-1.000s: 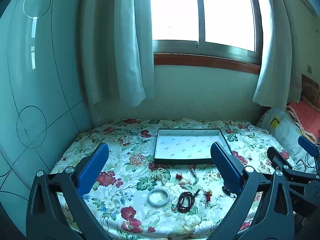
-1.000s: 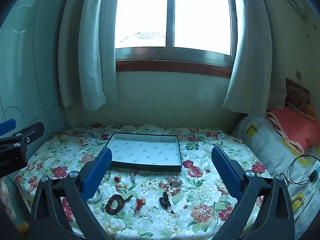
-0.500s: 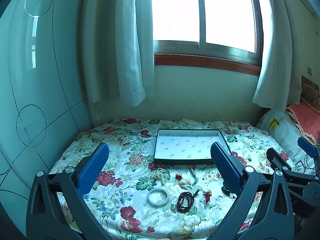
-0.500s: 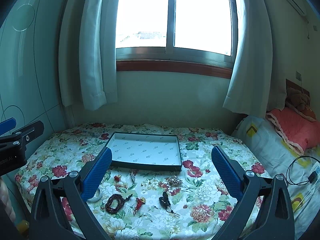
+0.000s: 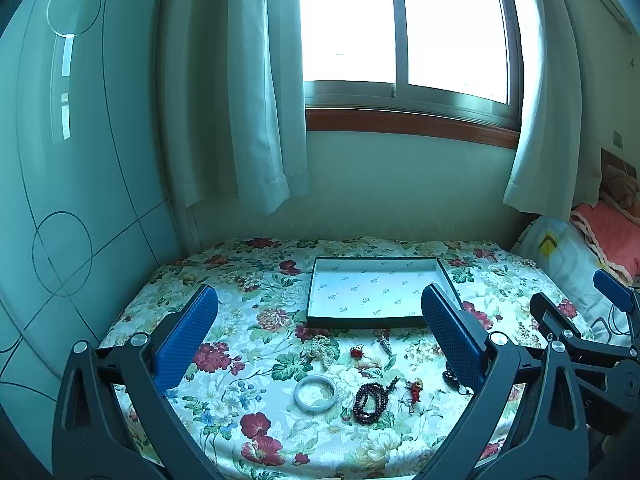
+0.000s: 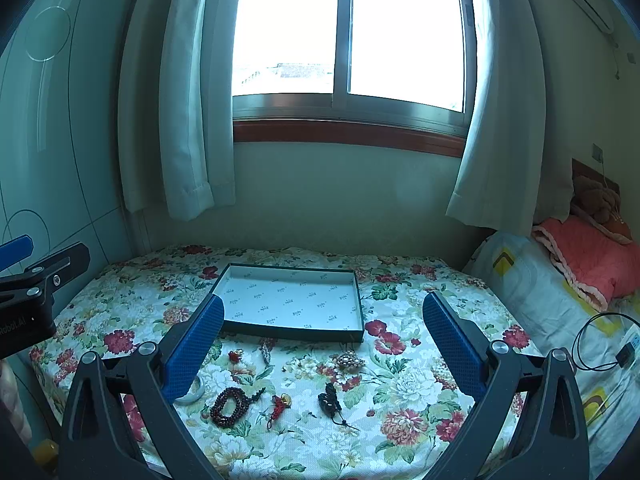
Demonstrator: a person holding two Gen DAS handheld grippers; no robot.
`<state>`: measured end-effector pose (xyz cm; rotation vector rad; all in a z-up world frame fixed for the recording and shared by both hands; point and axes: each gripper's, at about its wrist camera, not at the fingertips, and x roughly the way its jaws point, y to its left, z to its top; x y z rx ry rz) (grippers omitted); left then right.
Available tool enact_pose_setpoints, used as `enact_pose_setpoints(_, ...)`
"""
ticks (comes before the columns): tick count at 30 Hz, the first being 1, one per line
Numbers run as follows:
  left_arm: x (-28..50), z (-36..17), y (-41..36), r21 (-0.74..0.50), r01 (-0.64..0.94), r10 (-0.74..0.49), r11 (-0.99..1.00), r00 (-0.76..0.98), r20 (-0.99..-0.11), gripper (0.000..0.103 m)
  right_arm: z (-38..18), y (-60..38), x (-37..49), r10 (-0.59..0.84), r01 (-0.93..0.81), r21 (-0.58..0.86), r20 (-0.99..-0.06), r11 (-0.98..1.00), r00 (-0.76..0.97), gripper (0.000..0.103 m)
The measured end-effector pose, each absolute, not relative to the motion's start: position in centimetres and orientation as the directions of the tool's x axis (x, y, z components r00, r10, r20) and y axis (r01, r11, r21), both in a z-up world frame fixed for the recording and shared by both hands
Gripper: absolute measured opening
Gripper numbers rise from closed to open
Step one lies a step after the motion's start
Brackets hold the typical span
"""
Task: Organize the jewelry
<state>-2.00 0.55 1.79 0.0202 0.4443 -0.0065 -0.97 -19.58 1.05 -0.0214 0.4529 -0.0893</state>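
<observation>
Two spread, empty grippers, left gripper [image 5: 320, 334], right gripper [image 6: 323, 338], tray [image 6: 362, 334] behind scattered beads [image 6: 230, 406]

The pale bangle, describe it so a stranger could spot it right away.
On the floral tablecloth, look in front of the shallow tray, nearer the camera. The bangle lies leftmost in the row of jewelry, beside the dark bead bracelet. It is the only smooth, whitish solid ring.

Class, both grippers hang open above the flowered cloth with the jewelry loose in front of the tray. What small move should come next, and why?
Probably lower the left gripper toward the pale bangle. It lies on the cloth between that gripper's open fingers, apart from the dark bead bracelet. The tray behind holds nothing, and the right gripper is open too.
</observation>
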Motion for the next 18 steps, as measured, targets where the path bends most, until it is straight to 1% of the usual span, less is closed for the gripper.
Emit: enact_pose_setpoints(18,-1.99,1.69,0.48,0.02,0.012,-0.003,1.0,0.903,-0.429,0.101,0.93,-19.58,-1.02,-0.091,0.081,-0.041,-0.434,0.996,0.896,0.099)
